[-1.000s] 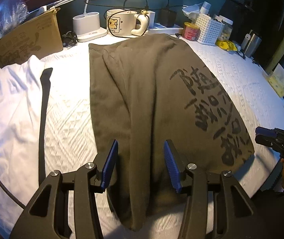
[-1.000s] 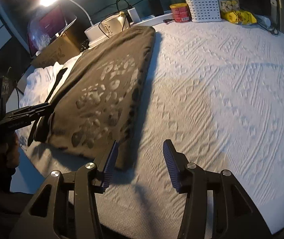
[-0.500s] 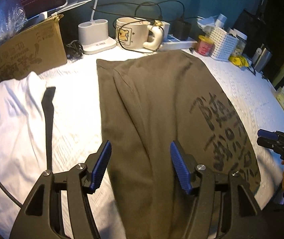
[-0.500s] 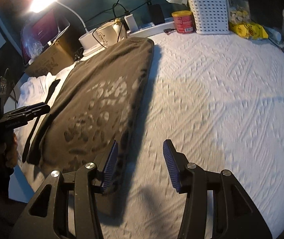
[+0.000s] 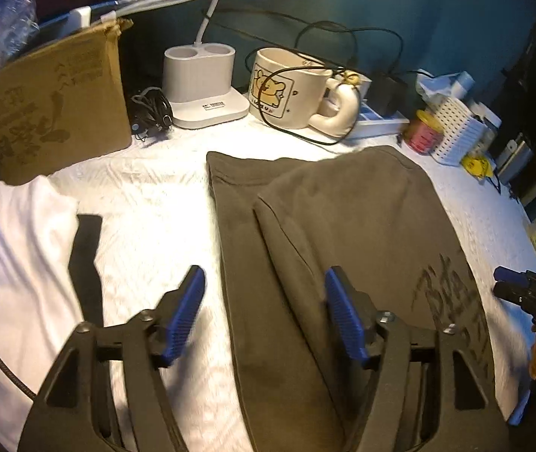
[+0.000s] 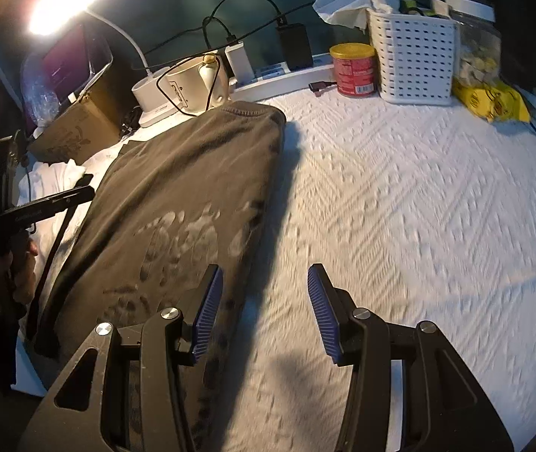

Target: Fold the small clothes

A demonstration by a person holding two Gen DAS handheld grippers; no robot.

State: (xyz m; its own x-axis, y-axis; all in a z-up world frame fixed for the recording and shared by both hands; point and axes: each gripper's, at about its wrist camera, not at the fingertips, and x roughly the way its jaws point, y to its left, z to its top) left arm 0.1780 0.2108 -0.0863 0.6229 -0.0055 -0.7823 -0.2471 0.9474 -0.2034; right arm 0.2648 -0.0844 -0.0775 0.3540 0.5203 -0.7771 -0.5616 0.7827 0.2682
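Note:
A dark olive garment with black printed characters lies folded lengthwise on the white textured cloth; it also shows in the right wrist view. My left gripper is open and empty, hovering over the garment's left edge. My right gripper is open and empty, above the garment's right edge and the bare cloth beside it. In the left wrist view the right gripper shows at the far right. In the right wrist view the left gripper shows at the left.
A white garment with a black strap lies left of the olive one. Along the back stand a cardboard box, a lamp base, a bear mug, a red can and a white basket. Cables trail there.
Both grippers have moved forward along the garment toward the back of the table. The left one has opened wider. The garment has not moved.

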